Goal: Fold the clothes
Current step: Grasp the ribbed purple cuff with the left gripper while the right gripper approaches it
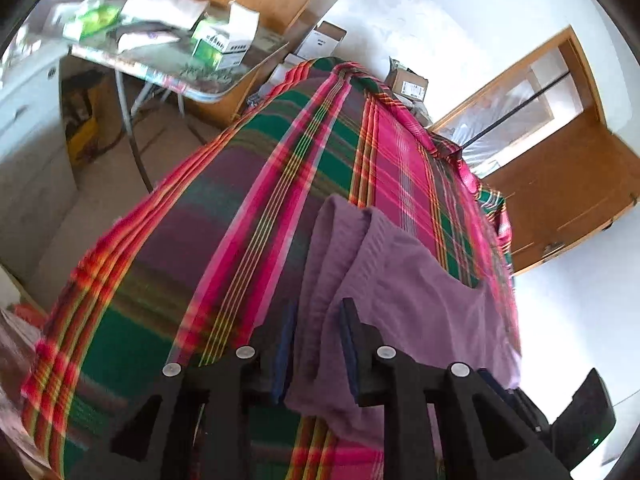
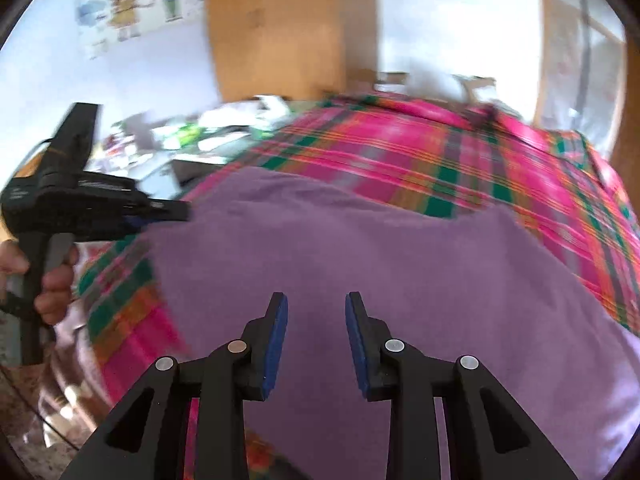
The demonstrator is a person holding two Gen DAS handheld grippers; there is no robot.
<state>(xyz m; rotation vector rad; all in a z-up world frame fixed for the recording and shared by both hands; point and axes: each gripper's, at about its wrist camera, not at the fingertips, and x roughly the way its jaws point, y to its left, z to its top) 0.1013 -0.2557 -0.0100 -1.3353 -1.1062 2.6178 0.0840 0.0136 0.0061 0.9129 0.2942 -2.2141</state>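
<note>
Garment (image 2: 360, 264) spread on blanket (image 1: 168, 264), over worktop. Left tool (image 1: 316, 344) at garment's left edge, fold of cloth between its fingers. Right tool (image 2: 316, 320) above garment's near middle, fingers apart. Side table (image 1: 176, 68) behind left, boxes (image 1: 228, 36) on it. Door (image 1: 560, 184) behind right.

The surface is covered by a plaid cloth (image 1: 256, 216) in pink, green and purple stripes, which hangs over the edges. A purple garment (image 2: 360, 248) lies directly on the cloth, spread across its near part.
</note>
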